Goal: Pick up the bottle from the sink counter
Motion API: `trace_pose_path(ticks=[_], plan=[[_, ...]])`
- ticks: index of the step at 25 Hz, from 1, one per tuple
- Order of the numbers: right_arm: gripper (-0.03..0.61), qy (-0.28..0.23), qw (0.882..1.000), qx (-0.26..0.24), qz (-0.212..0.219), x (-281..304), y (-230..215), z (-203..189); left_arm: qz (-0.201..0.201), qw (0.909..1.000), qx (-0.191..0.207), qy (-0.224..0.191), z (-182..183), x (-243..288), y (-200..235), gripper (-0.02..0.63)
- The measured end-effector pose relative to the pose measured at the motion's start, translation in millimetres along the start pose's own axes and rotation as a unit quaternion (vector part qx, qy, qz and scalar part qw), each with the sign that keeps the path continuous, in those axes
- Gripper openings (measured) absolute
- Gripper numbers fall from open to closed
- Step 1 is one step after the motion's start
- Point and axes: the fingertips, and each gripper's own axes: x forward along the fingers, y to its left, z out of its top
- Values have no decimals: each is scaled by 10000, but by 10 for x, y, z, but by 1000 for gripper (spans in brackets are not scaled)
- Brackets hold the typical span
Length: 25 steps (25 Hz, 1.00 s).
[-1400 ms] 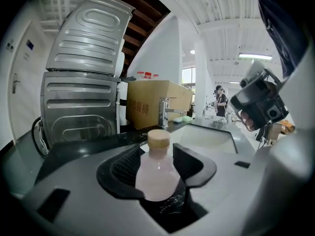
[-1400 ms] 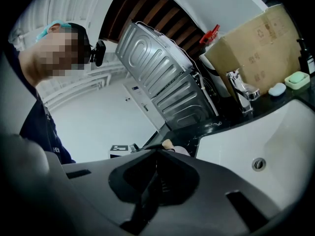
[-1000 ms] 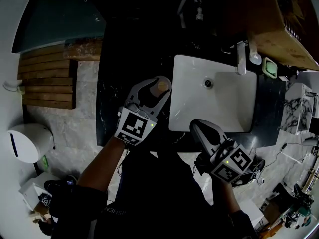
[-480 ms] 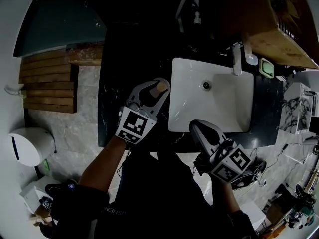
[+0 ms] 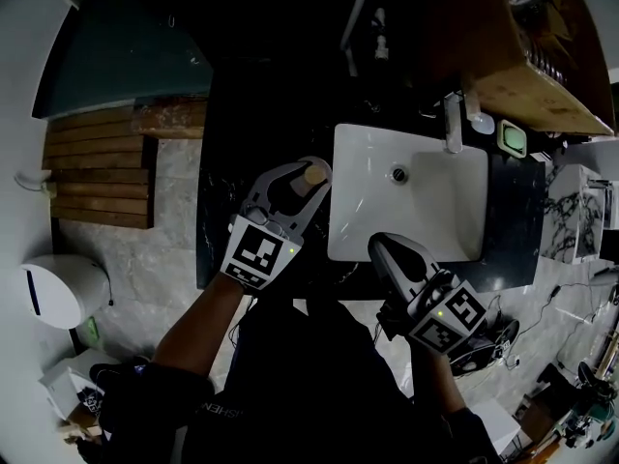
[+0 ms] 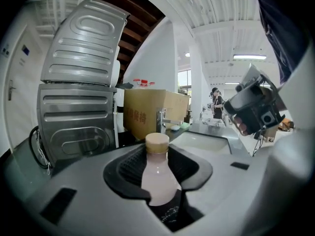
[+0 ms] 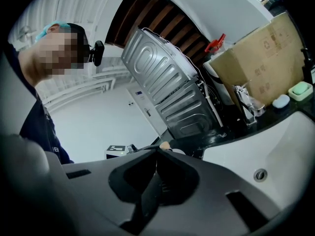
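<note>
A small bottle (image 6: 158,177) with pale pinkish liquid and a tan cap (image 5: 313,175) stands upright on the black counter (image 5: 242,133), just left of the white sink (image 5: 435,216). My left gripper (image 5: 309,165) is around it, and both pads press on the bottle's shoulder from the sides. In the left gripper view the cap rises above the jaws and the bottle's lower part is hidden between them. My right gripper (image 5: 383,244) hovers at the sink's front edge, shut with nothing in it; its jaws (image 7: 157,154) meet in the right gripper view.
A faucet (image 5: 452,124) and a green soap dish (image 5: 511,139) sit behind the sink. A cardboard box (image 5: 527,61) stands at the back right. A ribbed metal appliance (image 6: 78,102) rises behind the bottle. Wooden slats (image 5: 97,172) lie on the floor at the left.
The left gripper's jaws have narrowed onto the bottle, which stays upright in the same spot. The right gripper has not moved.
</note>
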Motion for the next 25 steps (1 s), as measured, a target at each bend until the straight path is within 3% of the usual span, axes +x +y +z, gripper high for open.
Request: trace_pose_path(ticks=[12,25], plan=[[26,-347,9987,-313,197,77,220,372,82,9980,358,-514,760,-463,-10,138],[26,-604,9943,-758,448,182,496,675,2,9947,703,-751,1136,-778,-139,138]])
